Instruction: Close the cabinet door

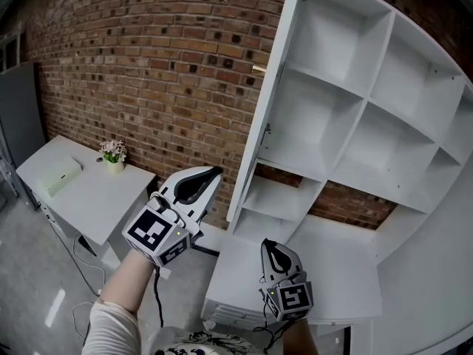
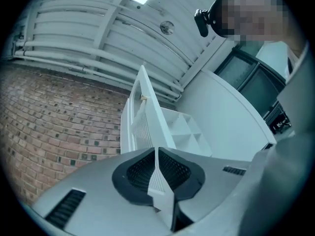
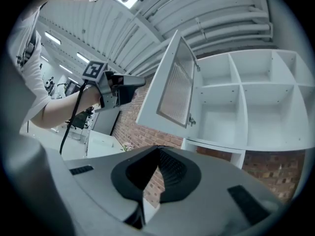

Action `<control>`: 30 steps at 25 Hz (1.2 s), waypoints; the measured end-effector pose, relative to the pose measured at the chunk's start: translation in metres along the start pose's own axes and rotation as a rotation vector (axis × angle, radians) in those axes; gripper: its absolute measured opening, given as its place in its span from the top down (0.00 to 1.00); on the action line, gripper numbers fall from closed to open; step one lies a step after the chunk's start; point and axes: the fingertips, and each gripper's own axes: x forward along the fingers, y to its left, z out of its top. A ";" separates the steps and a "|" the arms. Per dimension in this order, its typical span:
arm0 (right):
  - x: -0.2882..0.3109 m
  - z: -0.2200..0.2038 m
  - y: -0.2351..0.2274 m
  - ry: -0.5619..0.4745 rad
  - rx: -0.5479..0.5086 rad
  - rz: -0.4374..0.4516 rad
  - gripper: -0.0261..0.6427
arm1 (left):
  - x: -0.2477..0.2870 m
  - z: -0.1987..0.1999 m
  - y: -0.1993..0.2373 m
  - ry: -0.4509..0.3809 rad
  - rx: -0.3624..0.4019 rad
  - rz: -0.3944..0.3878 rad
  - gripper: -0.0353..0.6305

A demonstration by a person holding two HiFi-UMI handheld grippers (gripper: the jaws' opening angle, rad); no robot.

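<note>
Brick wall (image 1: 148, 72) backs a white table (image 1: 96, 194) (flower pot (image 1: 113, 154) on top). Cabinet door (image 1: 266, 102), white with a ribbed panel, stands open at the left edge of the cabinet (image 1: 366, 98). Left gripper (image 1: 211, 177): jaws barely parted, empty; right gripper (image 1: 267, 247): jaws closed, empty.

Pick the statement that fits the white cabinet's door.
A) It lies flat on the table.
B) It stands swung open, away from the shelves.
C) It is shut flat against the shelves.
B: in the right gripper view the cabinet door juts out at an angle, and the shelves behind it are in plain sight.
</note>
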 end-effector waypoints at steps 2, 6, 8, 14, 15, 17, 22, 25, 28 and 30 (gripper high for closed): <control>0.004 0.002 -0.006 -0.002 -0.002 -0.007 0.95 | 0.012 0.015 0.006 -0.020 0.023 -0.018 0.86; 0.014 0.007 -0.015 -0.021 0.003 -0.016 0.95 | 0.034 0.040 0.012 -0.086 0.020 -0.104 0.80; 0.018 0.009 -0.016 -0.021 -0.006 -0.014 0.95 | 0.044 0.058 0.016 -0.133 0.016 -0.140 0.79; 0.021 0.012 -0.022 -0.018 -0.027 -0.013 0.95 | 0.069 0.108 0.033 -0.223 0.003 -0.226 0.79; 0.020 0.012 -0.023 -0.018 -0.028 -0.017 0.95 | 0.073 0.114 0.034 -0.228 -0.003 -0.242 0.79; 0.019 0.011 -0.025 -0.017 -0.029 -0.022 0.95 | 0.080 0.124 0.037 -0.234 -0.011 -0.264 0.79; 0.013 0.002 -0.030 -0.006 -0.008 -0.039 0.95 | 0.096 0.139 0.042 -0.231 -0.038 -0.303 0.79; 0.008 -0.003 -0.034 0.006 -0.010 -0.053 0.95 | 0.105 0.141 0.045 -0.210 -0.076 -0.326 0.79; 0.003 -0.007 -0.040 0.019 -0.013 -0.064 0.95 | 0.109 0.142 0.043 -0.199 -0.081 -0.341 0.77; 0.002 -0.014 -0.043 0.032 0.000 -0.074 0.95 | 0.112 0.143 0.041 -0.194 -0.076 -0.364 0.76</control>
